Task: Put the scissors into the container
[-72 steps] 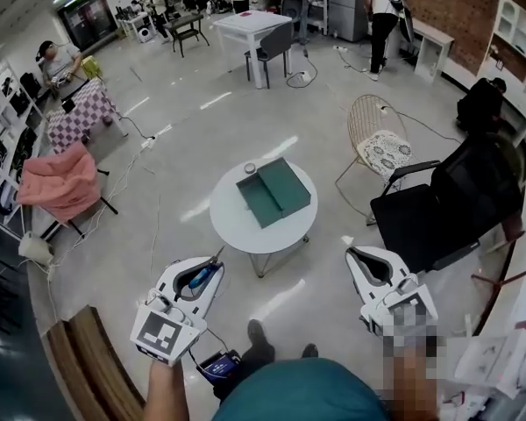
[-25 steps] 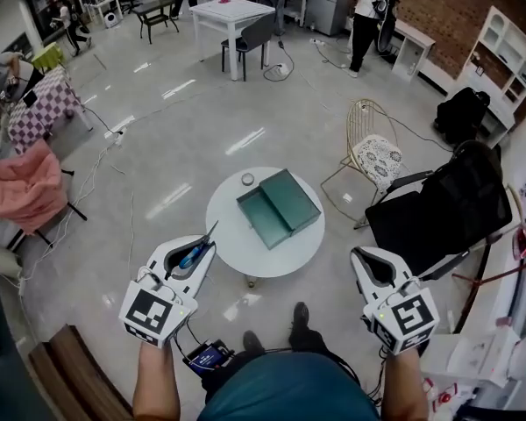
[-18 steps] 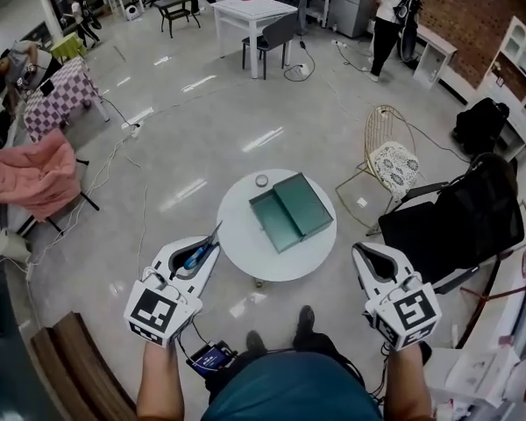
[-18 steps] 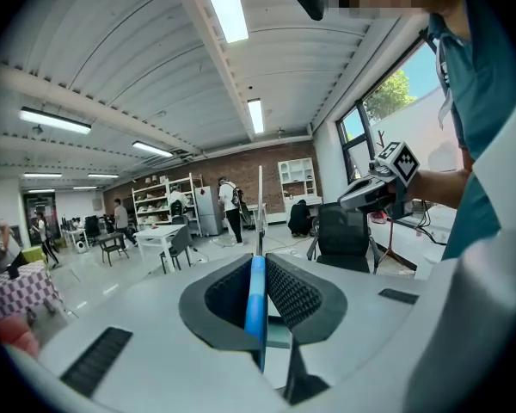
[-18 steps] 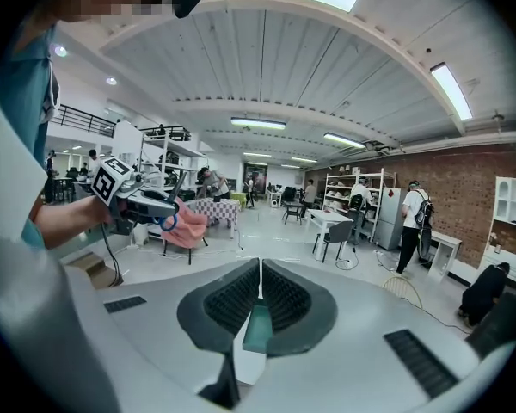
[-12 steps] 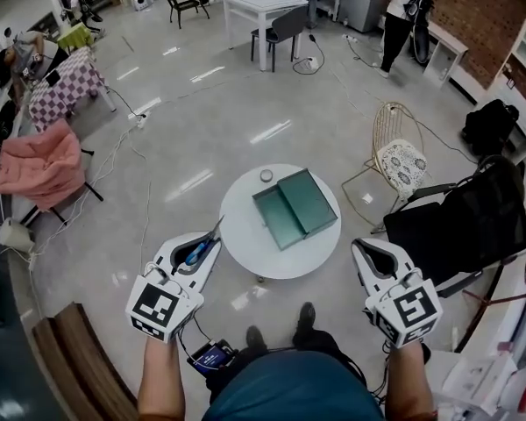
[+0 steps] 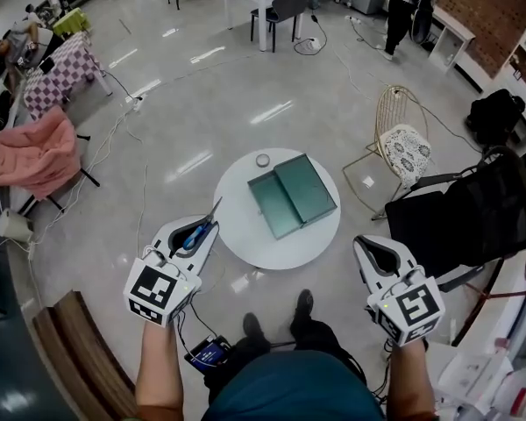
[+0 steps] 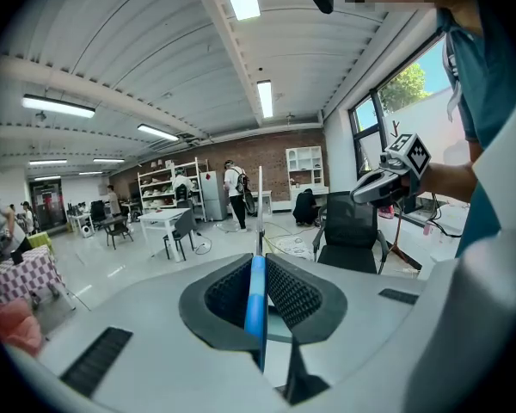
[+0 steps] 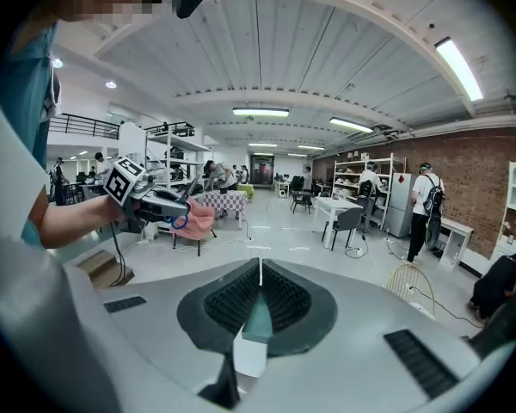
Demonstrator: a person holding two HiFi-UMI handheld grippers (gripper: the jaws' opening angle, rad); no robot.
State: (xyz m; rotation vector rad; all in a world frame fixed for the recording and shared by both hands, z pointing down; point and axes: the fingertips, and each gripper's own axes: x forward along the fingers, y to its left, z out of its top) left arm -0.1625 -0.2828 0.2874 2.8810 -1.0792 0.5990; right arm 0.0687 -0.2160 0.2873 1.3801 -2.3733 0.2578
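In the head view my left gripper is shut on blue-handled scissors, whose blades poke out past the jaw tips toward the round white table. An open teal container lies on that table, ahead and to the right of the left gripper. My right gripper hangs shut and empty off the table's right front edge. In the left gripper view the scissors are clamped upright between the dark pads, with the blade rising above them. The right gripper view shows the right gripper with its pads meeting and holding nothing.
A small tape roll sits on the table behind the container. A black office chair and a gold wire chair stand to the right. A pink-draped chair is at the left and a wooden bench at the near left.
The head view has swung a little, so the table sits slightly higher and further right. Both grippers keep about the same pose, and the scissors stay in the left one.
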